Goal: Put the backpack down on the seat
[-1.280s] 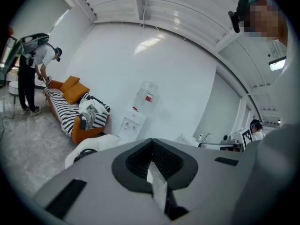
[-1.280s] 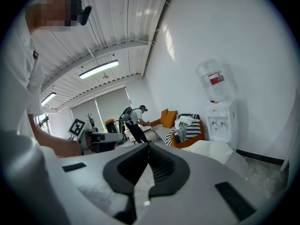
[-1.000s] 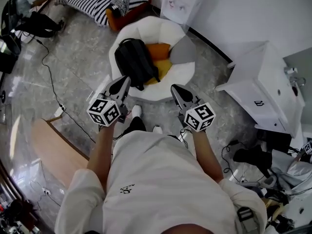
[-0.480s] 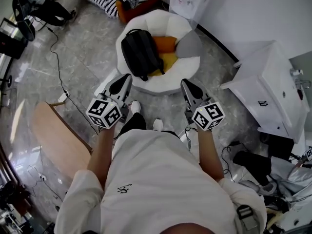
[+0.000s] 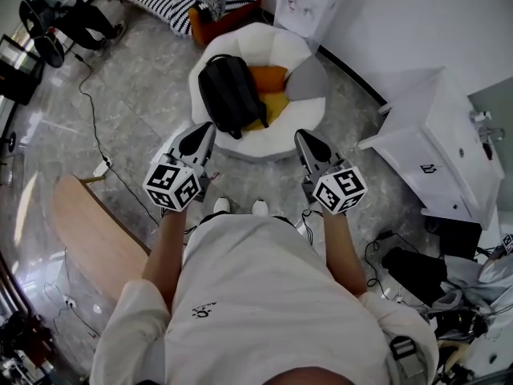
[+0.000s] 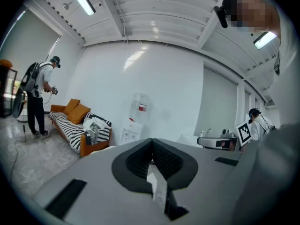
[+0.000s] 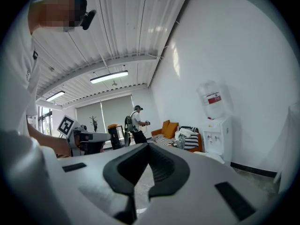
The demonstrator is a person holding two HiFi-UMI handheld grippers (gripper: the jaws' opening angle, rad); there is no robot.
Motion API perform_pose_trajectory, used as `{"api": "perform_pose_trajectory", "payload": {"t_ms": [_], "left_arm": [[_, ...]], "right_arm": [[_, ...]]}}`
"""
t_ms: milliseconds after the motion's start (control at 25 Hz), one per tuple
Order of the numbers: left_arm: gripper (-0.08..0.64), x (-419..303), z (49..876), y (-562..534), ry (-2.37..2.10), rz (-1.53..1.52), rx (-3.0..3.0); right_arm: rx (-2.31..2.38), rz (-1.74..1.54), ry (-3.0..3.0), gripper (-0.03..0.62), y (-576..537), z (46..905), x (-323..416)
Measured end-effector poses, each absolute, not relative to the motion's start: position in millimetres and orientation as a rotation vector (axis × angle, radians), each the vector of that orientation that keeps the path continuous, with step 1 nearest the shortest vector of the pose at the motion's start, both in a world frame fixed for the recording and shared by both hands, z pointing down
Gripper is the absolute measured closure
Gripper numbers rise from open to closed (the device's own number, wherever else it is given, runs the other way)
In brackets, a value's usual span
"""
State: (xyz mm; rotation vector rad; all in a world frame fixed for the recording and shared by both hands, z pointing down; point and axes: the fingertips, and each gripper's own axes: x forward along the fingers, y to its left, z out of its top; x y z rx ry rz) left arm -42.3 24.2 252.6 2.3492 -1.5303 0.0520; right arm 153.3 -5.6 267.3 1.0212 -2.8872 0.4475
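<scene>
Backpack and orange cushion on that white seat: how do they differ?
The backpack is black; the orange cushion is bright orange. The backpack is bigger and longer, reaching toward the front rim of the white seat, while the cushion stays near the back. In the head view the backpack lies on the left, the cushion just right of it. Both rest on the seat.

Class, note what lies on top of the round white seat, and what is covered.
On the seat lie a black backpack, an orange cushion, a yellow cushion and a grey cushion. The backpack covers part of the orange and yellow ones; anything beneath it is hidden.
</scene>
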Motion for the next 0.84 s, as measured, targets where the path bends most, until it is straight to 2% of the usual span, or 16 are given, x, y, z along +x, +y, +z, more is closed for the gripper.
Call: {"api": "perform_pose_trajectory", "payload": {"t_ms": [320, 840], "left_arm": [[0.543, -73, 243, 15, -1.537, 0.11, 2.408], [0.543, -73, 247, 23, -1.444, 0.156, 2.468]], "right_arm": [[1.144, 0.377, -2.848, 0.569, -5, 250, 146], [1.2, 0.391, -2.8, 0.569, 14, 255, 140]]}}
